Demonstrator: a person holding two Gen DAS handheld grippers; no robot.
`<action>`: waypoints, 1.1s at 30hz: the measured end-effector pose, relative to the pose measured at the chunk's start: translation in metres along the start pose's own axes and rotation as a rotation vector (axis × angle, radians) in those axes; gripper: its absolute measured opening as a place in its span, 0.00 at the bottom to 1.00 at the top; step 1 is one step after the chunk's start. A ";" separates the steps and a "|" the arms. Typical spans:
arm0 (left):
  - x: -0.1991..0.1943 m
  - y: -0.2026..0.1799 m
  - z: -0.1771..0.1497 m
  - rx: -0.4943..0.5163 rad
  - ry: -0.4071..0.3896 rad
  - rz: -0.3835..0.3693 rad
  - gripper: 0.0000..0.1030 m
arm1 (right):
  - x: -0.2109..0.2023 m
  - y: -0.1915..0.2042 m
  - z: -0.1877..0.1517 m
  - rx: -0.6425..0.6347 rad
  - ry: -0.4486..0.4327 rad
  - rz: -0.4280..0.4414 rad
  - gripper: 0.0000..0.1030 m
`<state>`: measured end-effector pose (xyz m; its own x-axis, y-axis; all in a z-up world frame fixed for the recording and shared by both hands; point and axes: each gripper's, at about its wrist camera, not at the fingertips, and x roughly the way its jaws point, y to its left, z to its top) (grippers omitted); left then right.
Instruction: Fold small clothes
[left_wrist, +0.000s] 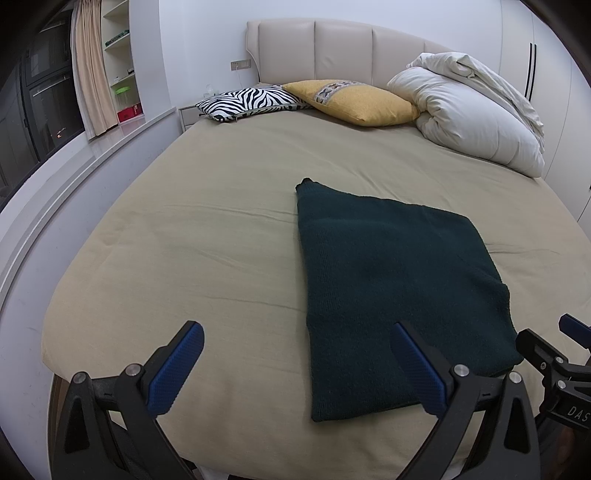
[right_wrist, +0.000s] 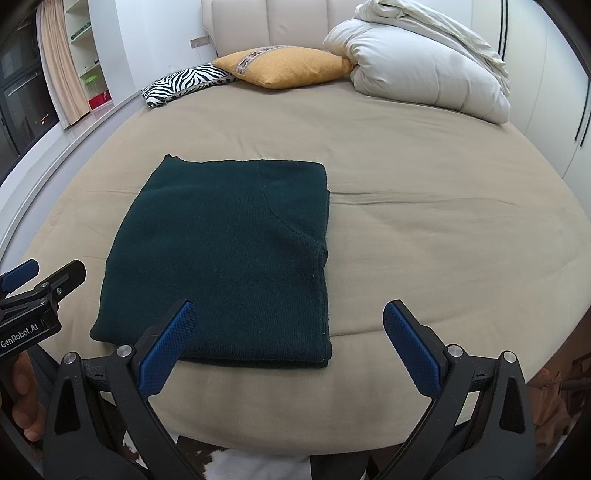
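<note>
A dark green knitted garment (left_wrist: 391, 280) lies folded into a flat rectangle on the beige bed sheet (left_wrist: 207, 236); it also shows in the right wrist view (right_wrist: 225, 251). My left gripper (left_wrist: 295, 332) is open and empty, held above the bed's near edge, its right finger over the garment's near left corner. My right gripper (right_wrist: 288, 314) is open and empty, its left finger over the garment's near edge. Each gripper appears at the edge of the other's view: the right one (left_wrist: 554, 354), the left one (right_wrist: 33, 284).
A zebra pillow (left_wrist: 247, 101), a yellow pillow (left_wrist: 354, 101) and a bundled white duvet (left_wrist: 476, 110) lie by the padded headboard (left_wrist: 332, 48). A window ledge (left_wrist: 74, 166), curtain and shelves stand on the left, a wardrobe on the right.
</note>
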<state>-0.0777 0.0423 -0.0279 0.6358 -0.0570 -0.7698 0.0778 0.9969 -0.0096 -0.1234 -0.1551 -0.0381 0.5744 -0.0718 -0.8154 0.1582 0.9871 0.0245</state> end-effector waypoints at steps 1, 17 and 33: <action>0.000 0.000 -0.001 0.000 0.000 0.000 1.00 | 0.000 0.000 -0.001 0.001 0.000 0.000 1.00; 0.000 0.001 0.001 0.001 0.002 -0.001 1.00 | 0.000 0.000 -0.001 0.001 0.000 0.000 1.00; 0.001 0.001 0.001 0.003 0.002 -0.001 1.00 | 0.000 0.002 -0.003 0.004 0.000 -0.002 1.00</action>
<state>-0.0761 0.0433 -0.0280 0.6339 -0.0581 -0.7713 0.0808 0.9967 -0.0086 -0.1256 -0.1526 -0.0398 0.5740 -0.0734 -0.8156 0.1627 0.9863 0.0258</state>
